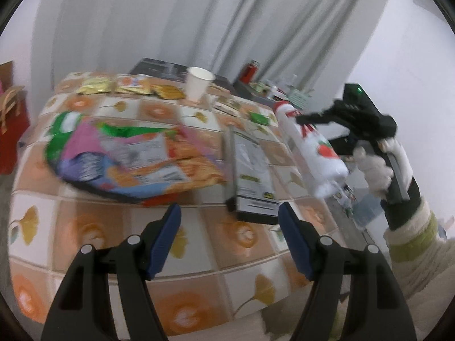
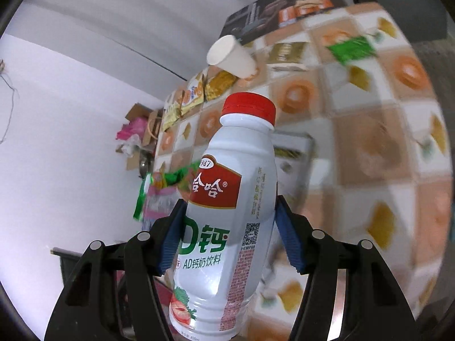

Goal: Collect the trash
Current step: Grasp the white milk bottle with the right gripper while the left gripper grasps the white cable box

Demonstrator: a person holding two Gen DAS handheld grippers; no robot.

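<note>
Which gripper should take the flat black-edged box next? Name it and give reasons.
Left. The left gripper is open and empty, with the flat box just ahead of its fingertips on the table. The right gripper is clamped on the white drink bottle.

The right claw clamps a white red-capped bottle above the tiled counter, paper cup beyond.

The bottle's base runs off the bottom edge; motion blur smears the snack bag's print.
</note>
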